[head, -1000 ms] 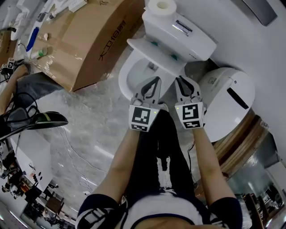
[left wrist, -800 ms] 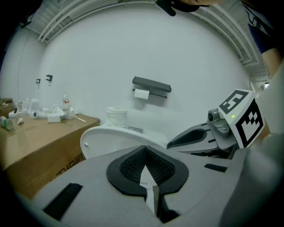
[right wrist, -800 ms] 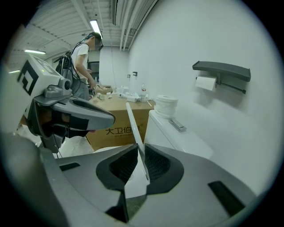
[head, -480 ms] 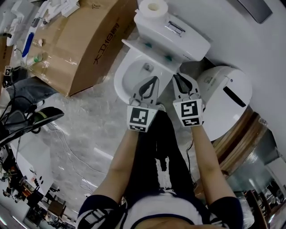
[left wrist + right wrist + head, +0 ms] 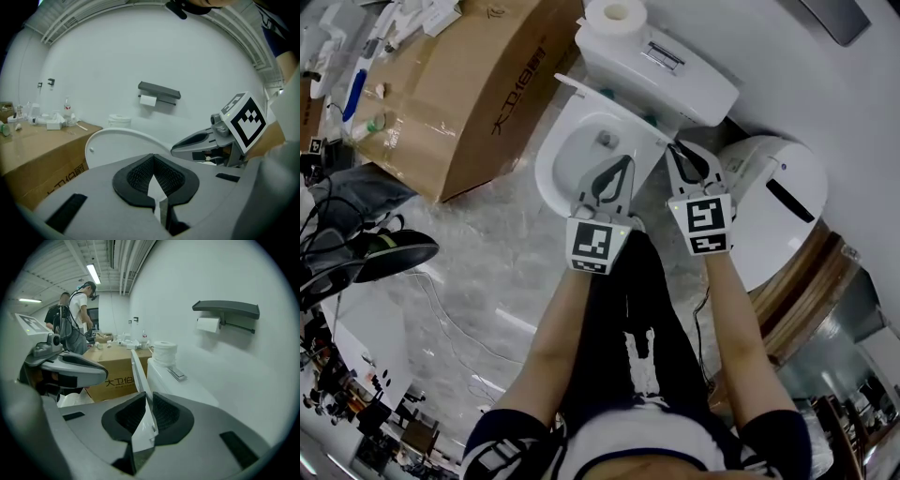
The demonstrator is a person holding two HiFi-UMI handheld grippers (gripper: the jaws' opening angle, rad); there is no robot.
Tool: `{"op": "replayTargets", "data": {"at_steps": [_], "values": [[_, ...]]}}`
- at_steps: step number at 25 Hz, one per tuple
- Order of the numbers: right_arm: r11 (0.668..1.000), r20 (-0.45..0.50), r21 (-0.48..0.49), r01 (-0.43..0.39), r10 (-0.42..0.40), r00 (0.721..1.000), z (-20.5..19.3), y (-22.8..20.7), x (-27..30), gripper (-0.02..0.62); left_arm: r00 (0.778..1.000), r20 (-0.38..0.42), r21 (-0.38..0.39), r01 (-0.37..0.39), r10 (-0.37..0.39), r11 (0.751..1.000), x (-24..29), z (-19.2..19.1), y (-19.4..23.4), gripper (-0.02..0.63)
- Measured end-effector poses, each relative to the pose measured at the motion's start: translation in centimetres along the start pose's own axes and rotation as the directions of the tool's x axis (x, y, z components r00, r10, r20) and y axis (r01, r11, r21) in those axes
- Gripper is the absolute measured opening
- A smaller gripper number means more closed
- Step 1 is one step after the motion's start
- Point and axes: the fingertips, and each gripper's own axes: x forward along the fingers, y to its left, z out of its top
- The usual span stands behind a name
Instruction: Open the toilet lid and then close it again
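Right gripper (image 5: 675, 152) jaws clamping toilet lid (image 5: 139, 376), left gripper (image 5: 622, 164) jaws together, cardboard box (image 5: 459, 94) beside

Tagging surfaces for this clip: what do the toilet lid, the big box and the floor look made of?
Toilet lid: likely plastic, smooth white, slightly glossy, thin-edged.
Box: brown cardboard, matt, printed lettering.
Floor: polished stone or marble-look tile, grey veining with glare; can't tell which.
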Motion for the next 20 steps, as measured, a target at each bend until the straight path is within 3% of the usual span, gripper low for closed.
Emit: {"op": "replayTargets", "data": {"at_steps": [20], "values": [[0.999,0.002,0.007,0.032,-0.032,0.999,0.7,-3.2,1.4,0.044,1.0,0.005,0.0,0.01,-0.01,1.0,1.7,0.3,-0.4,0.006]]}}
